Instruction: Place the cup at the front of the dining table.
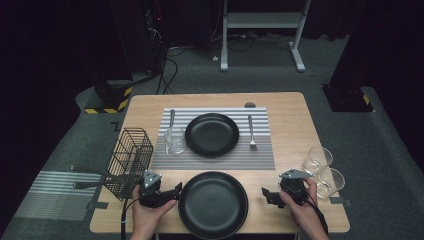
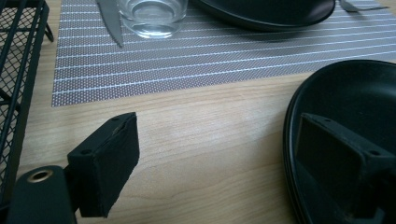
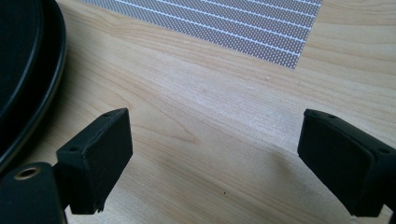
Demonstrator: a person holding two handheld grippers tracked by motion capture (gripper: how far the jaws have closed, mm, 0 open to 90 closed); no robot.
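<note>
- At the near edge of the wooden table (image 1: 290, 115), the high view shows a round black plate (image 1: 213, 204) lying on bare wood between the two hands.
- The left gripper (image 1: 167, 195) sits just beside the plate's left rim; the right gripper (image 1: 270, 196) stands a little apart from its right rim.
- The high view alone gives the wider layout: a striped grey placemat (image 1: 260, 157) carrying a second black plate (image 1: 212, 134), a fork (image 1: 252, 132), a clear glass (image 1: 175, 141) and a knife (image 1: 172, 118).
- A black wire basket (image 1: 131, 159) stands at the table's left edge; two empty tumblers (image 1: 323, 169) stand at its right edge.
- The left gripper view adds close detail: the jaws stand wide apart with nothing held, one jaw over pale grained wood, the other over the near plate's glossy, raised rim (image 2: 299, 98). Whether that jaw touches the plate cannot be told.
- The same view shows the placemat's fine woven mesh with thin white lines (image 2: 210, 65), the glass's thick base (image 2: 152, 18) and the basket's wire grid (image 2: 18, 70).
- The right gripper view shows its jaws also wide apart and empty over bare wood, the plate's smooth curved edge (image 3: 32, 79) at the left and the placemat's corner (image 3: 261, 28) beyond.
- The jaw pads are flat, matt black blocks.
</note>
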